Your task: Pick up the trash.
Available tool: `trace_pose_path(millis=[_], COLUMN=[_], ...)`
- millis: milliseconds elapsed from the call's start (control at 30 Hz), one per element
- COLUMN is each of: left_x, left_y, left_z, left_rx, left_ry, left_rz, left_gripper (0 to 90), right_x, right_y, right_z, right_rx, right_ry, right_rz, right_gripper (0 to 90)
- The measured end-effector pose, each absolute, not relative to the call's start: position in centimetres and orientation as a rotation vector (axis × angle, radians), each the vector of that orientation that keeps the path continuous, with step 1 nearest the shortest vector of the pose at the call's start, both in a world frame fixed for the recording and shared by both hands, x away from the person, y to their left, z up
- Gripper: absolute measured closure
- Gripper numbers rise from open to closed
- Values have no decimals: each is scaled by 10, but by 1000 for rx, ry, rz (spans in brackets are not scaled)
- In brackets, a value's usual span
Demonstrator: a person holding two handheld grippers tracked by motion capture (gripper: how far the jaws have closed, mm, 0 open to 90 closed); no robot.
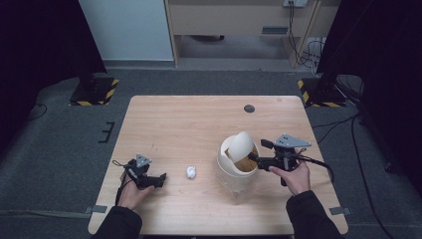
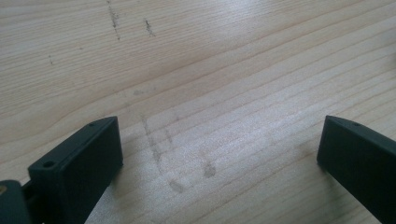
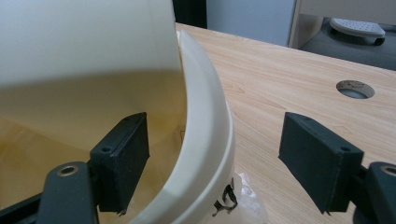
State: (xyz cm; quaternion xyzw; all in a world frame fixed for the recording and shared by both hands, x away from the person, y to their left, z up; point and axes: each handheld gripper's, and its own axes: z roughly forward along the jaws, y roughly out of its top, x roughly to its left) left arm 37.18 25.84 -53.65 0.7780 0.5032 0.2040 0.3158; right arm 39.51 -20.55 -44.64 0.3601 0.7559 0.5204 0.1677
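the right gripper is spread wide, one jaw inside the cream bin and one outside its rim, at the tilted swing lid. the left gripper gapes over bare table. a crumpled paper ball lies between it and the bin.

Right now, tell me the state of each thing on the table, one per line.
Small cream bin: upright.
Swing lid: tipped open, brown inside showing.
Crumpled paper ball: on the table left of the bin, untouched.
Left gripper: open over bare wood.
Right gripper: open, one jaw inside the bin's rim, one outside.
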Motion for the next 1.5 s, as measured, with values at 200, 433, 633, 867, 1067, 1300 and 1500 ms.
trace_pose_path(millis=[200,433,633,867,1067,1300,1500], left_x=[372,372,373,374,374,372,369], left_y=[259,259,259,260,257,249,237], left_z=[-536,-536,-533,-529,-524,-517,-510], left_rx=[2050,2054,2075,2093,2078,2053,2041], left_ry=[1325,1320,1325,1336,1319,1249,1175], left_rz=[534,528,513,497,472,484,490], left_gripper=[0,0,28,96,132,168,203], right_x=[393,388,387,390,393,396,399], right_y=[-210,-222,-239,-257,-262,-268,-272], right_z=[-442,-434,-427,-433,-445,-464,-478], right_rx=[1019,1024,1053,1120,1151,1197,1221], right_ry=[2145,2120,2065,2036,2052,2083,2125], right_rz=[1492,1513,1532,1489,1424,1326,1232], right_gripper=[240,232,220,207,204,206,205])
